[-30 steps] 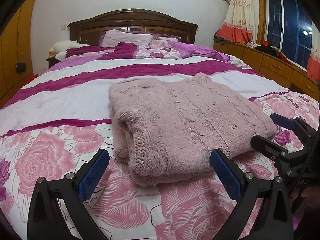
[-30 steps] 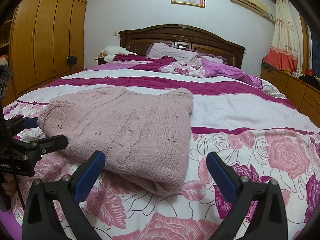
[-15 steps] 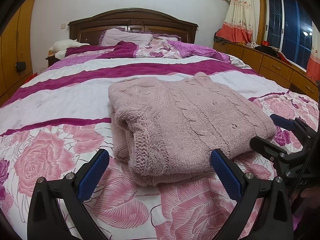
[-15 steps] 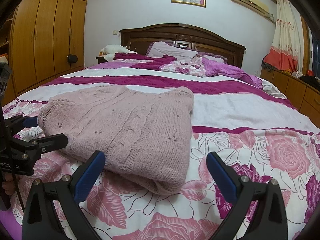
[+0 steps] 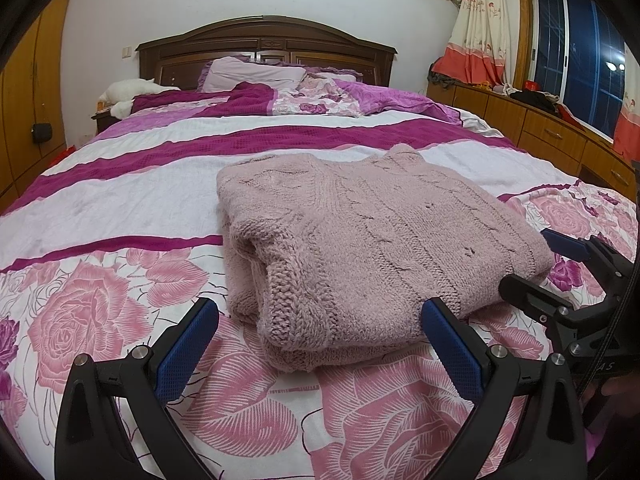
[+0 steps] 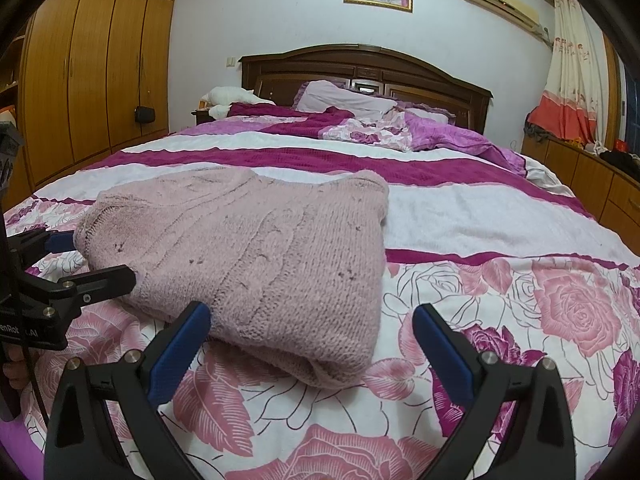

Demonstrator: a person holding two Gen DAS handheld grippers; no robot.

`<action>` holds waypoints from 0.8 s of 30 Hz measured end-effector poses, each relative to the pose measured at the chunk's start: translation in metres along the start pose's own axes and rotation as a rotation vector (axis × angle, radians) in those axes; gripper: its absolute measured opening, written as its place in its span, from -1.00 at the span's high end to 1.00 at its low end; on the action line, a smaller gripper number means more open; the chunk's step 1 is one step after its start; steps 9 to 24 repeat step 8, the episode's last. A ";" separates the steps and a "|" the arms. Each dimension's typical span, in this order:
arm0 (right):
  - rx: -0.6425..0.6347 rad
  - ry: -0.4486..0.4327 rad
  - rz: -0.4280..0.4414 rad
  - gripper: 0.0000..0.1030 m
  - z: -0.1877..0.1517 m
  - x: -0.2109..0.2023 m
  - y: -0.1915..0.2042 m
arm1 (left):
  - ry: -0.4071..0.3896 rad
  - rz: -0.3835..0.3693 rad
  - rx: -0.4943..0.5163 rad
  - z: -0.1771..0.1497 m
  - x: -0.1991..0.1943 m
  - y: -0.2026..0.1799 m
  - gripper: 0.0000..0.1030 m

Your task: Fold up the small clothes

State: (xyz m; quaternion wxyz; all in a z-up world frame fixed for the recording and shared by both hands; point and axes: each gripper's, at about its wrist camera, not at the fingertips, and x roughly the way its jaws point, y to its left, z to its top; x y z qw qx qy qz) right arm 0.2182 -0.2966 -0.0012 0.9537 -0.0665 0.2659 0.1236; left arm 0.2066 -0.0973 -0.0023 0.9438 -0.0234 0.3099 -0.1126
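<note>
A pink knitted sweater (image 5: 360, 240) lies folded into a thick rectangle on the bedspread; it also shows in the right wrist view (image 6: 256, 248). My left gripper (image 5: 320, 340) is open and empty, just short of the sweater's near left corner. My right gripper (image 6: 312, 340) is open and empty, in front of the sweater's near right corner. Each gripper appears in the other's view: the right one (image 5: 560, 272) at the sweater's right edge, the left one (image 6: 76, 260) at its left edge. Neither touches the sweater.
The bed (image 5: 100, 208) has a white, magenta and rose-print cover, with pillows and a crumpled quilt (image 5: 320, 96) by the headboard. A wooden wardrobe (image 6: 88, 64) stands left, low cabinets (image 5: 552, 136) under the window right.
Both cameras have shifted very slightly; the sweater lies where it was and both grippers stay open.
</note>
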 end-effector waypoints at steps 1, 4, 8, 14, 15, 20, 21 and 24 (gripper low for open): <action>-0.001 -0.001 -0.001 -1.00 0.001 0.001 0.000 | 0.000 0.000 0.000 0.000 0.000 0.000 -0.63; -0.009 -0.008 -0.001 -1.00 -0.001 0.000 -0.003 | 0.001 0.000 0.000 0.000 0.000 0.000 -0.63; -0.020 -0.005 -0.001 -1.00 -0.003 0.000 -0.006 | 0.002 0.003 -0.001 0.000 0.001 0.001 -0.63; -0.020 -0.005 -0.001 -1.00 -0.003 0.000 -0.006 | 0.002 0.003 -0.001 0.000 0.001 0.001 -0.63; -0.020 -0.005 -0.001 -1.00 -0.003 0.000 -0.006 | 0.002 0.003 -0.001 0.000 0.001 0.001 -0.63; -0.020 -0.005 -0.001 -1.00 -0.003 0.000 -0.006 | 0.002 0.003 -0.001 0.000 0.001 0.001 -0.63; -0.020 -0.005 -0.001 -1.00 -0.003 0.000 -0.006 | 0.002 0.003 -0.001 0.000 0.001 0.001 -0.63; -0.020 -0.005 -0.001 -1.00 -0.003 0.000 -0.006 | 0.002 0.003 -0.001 0.000 0.001 0.001 -0.63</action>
